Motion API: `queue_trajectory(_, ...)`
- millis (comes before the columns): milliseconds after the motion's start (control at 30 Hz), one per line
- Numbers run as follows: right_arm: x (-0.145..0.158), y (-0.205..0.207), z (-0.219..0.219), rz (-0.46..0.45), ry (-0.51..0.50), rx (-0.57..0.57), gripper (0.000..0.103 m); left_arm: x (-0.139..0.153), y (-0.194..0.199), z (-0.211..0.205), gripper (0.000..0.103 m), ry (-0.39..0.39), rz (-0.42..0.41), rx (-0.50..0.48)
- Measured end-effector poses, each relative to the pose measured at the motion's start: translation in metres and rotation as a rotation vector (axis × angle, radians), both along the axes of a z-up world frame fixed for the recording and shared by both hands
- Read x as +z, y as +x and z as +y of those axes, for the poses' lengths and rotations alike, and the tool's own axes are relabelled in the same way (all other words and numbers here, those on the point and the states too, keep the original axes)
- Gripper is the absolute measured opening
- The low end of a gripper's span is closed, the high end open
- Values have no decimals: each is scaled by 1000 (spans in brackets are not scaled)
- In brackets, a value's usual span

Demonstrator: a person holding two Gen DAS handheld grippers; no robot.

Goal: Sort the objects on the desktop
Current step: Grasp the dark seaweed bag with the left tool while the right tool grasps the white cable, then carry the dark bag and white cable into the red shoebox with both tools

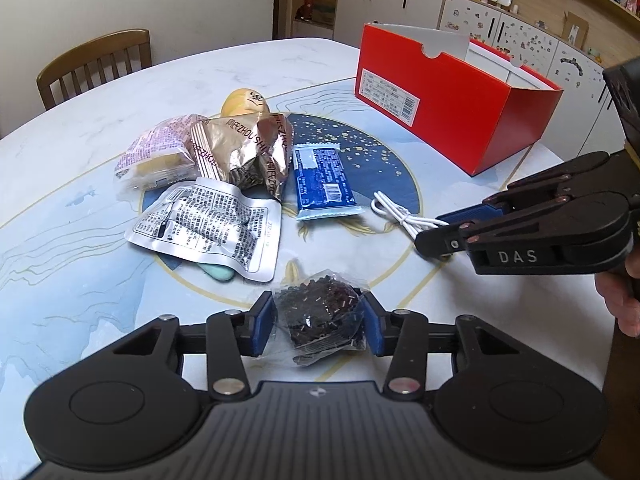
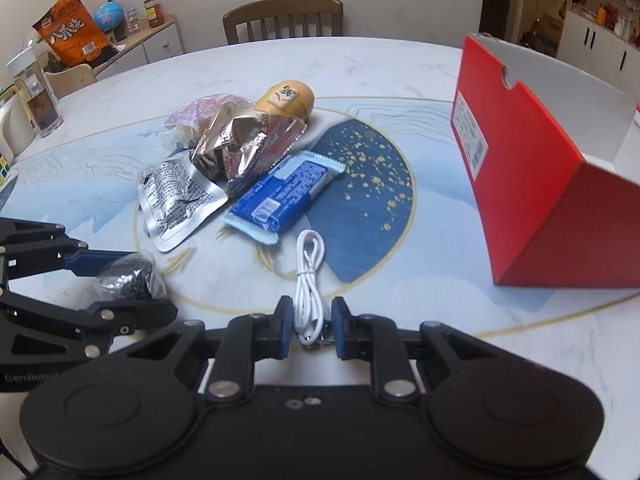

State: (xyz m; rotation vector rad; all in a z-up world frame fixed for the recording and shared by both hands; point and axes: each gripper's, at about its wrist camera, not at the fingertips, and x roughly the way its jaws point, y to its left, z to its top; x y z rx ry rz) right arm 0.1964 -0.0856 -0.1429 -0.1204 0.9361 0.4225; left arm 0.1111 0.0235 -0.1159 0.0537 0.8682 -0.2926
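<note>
— Dark bead packet: low on the table, wedged between the left gripper fingers, pads pressing both crinkled sides. White cable: coiled just beside the blue wrapper, plug end caught between the right gripper fingers, closed in tight.

— Good. Lift straight up, slowly; thin film slips, loose cable loops trail and snag.

— Destination?

— Probably the red box, well apart to the right, open on top. Carry high over its wall, release only once inside. Leave the snack pile undisturbed.
</note>
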Motion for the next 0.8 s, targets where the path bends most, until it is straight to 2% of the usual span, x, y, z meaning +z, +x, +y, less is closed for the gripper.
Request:
queue_trajectory(433, 17, -14, -19, 38, 34, -24, 19, 25, -3, -7, 44, -18, 11, -40)
queue_trajectory(800, 42, -18, -28, 16, 46, -43, 18, 57, -1, -13, 44, -50, -21, -79)
